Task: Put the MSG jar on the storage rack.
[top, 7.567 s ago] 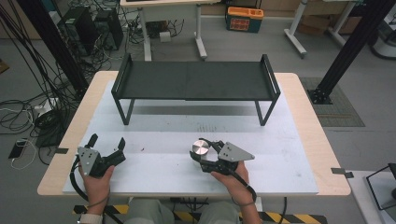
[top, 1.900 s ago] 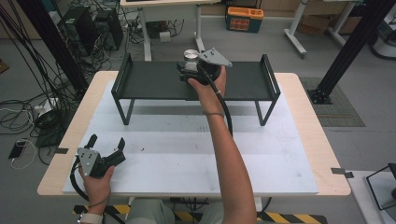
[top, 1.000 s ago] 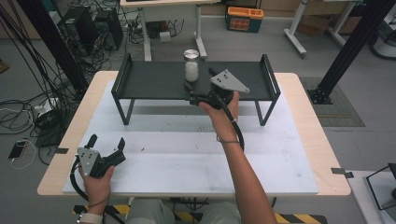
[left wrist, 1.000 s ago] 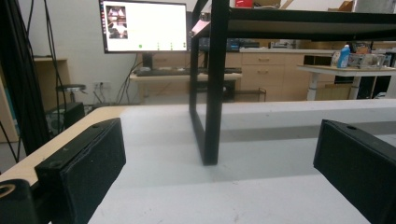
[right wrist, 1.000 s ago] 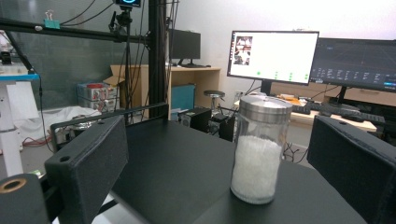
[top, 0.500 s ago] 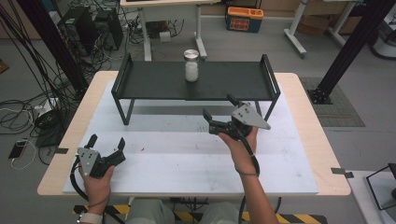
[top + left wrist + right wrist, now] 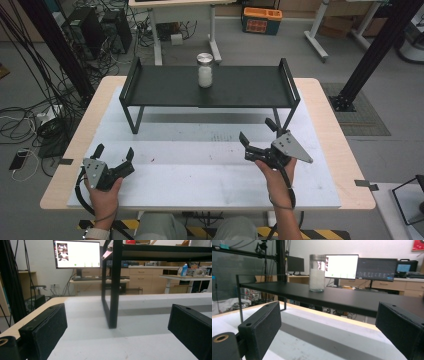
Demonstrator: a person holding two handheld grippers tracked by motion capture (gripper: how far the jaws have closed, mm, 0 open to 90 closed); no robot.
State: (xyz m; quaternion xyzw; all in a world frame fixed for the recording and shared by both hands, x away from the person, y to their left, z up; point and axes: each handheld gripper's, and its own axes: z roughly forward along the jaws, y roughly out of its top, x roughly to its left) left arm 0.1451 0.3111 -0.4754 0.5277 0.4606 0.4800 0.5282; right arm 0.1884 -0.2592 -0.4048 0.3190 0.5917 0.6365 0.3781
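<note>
Glass jar (image 7: 204, 70) (metal lid), flat black shelf (image 7: 240, 87), padded right claw (image 7: 256, 132) empty

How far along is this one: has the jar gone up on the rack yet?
Done: the jar stands upright on the black rack, with nothing touching it. In hand: nothing; the right gripper is open and empty above the table, the left gripper likewise. Left: no further thing waits on the table.

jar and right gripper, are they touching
Apart. The high view shows the jar standing on the black shelf, with the open right gripper far nearer the person.
</note>
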